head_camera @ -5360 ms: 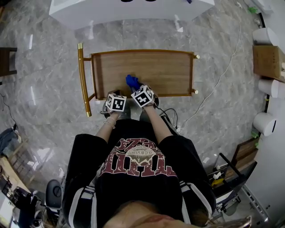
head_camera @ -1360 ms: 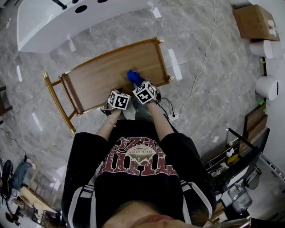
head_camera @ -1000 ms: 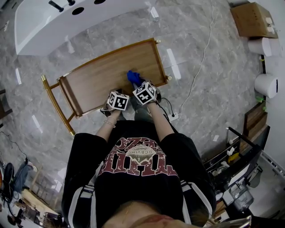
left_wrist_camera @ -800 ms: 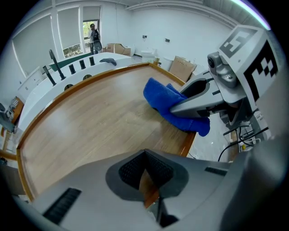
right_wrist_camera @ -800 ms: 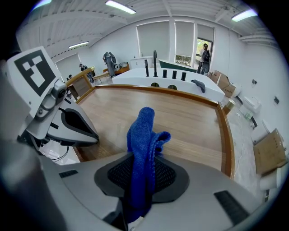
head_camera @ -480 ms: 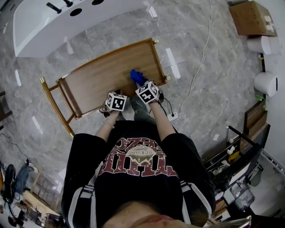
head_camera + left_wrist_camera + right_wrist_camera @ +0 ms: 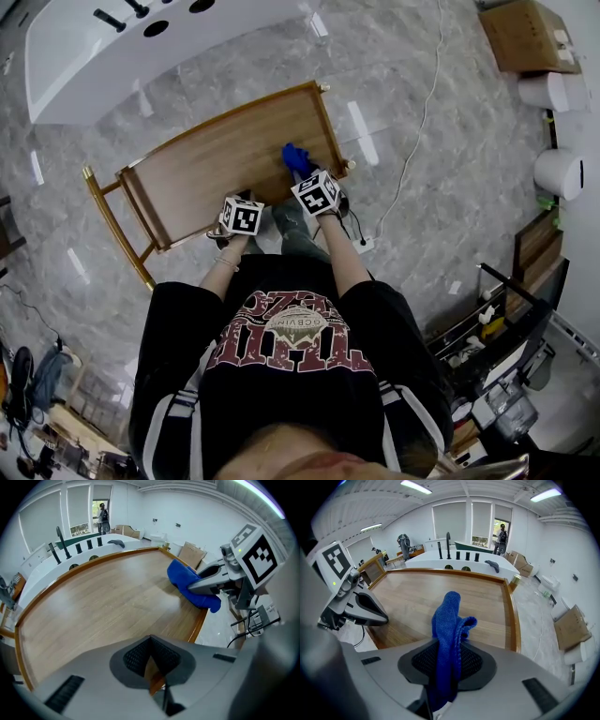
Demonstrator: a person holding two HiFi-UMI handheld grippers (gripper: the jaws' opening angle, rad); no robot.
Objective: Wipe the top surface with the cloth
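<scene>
Trolley (image 7: 323,127): a wooden serving trolley is standing on a grey marbled floor (image 7: 441,187). A brass-coloured tubular handle (image 7: 108,220) is closing off its left end.
Top surface (image 7: 220,159): flat, matt, straight-grained wood, with a raised, rounded rim running round it.
Right gripper (image 7: 302,173): the jaws are clamping the cloth, with a fold passing between the black ribbed pads (image 7: 424,660). It is working over the near right corner of the top.
Left gripper (image 7: 239,200): the jaws are meeting tip to tip with nothing between them. It is idling at the near edge, towards the middle.
Cloth (image 7: 295,157): blue, soft looped pile, bunched into a thick roll. It is projecting ahead of the right gripper and appears to be pressing on the wood just inside the right rim.
Step in hand: judged to be a wiping stroke at the right end.
Next move: this is calling for steady downward pressure and a sweep along the grain towards the handle end. The bunched cloth must be kept from snagging on the rim.
</scene>
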